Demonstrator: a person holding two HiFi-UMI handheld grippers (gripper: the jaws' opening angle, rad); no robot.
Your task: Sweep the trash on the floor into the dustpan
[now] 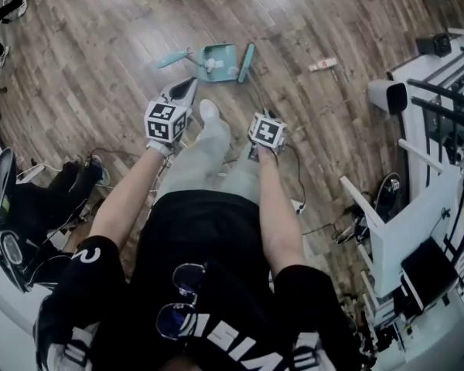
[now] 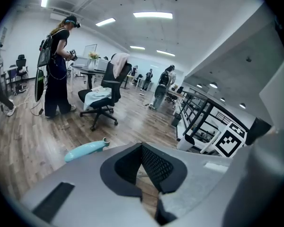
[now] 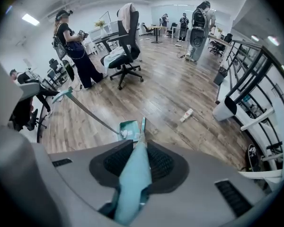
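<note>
A teal dustpan (image 1: 220,60) lies on the wood floor ahead of my feet with crumpled white trash (image 1: 210,65) in it; its long handle (image 1: 173,58) points left. The teal broom's head (image 1: 247,62) rests against the pan's right side. My right gripper (image 1: 264,119) is shut on the broom handle (image 3: 132,178), which runs down to the head (image 3: 141,126) beside the dustpan (image 3: 128,128). My left gripper (image 1: 189,85) hovers near the pan, shut and holding nothing (image 2: 142,148); the dustpan handle's end (image 2: 85,150) lies just left of it. A white tube (image 1: 322,65) lies on the floor at right.
A white rack (image 1: 417,207) and a white bin (image 1: 388,96) stand at the right. Cables and black gear (image 1: 31,207) sit at the left. An office chair (image 3: 125,46) and several standing people (image 2: 57,65) are farther off.
</note>
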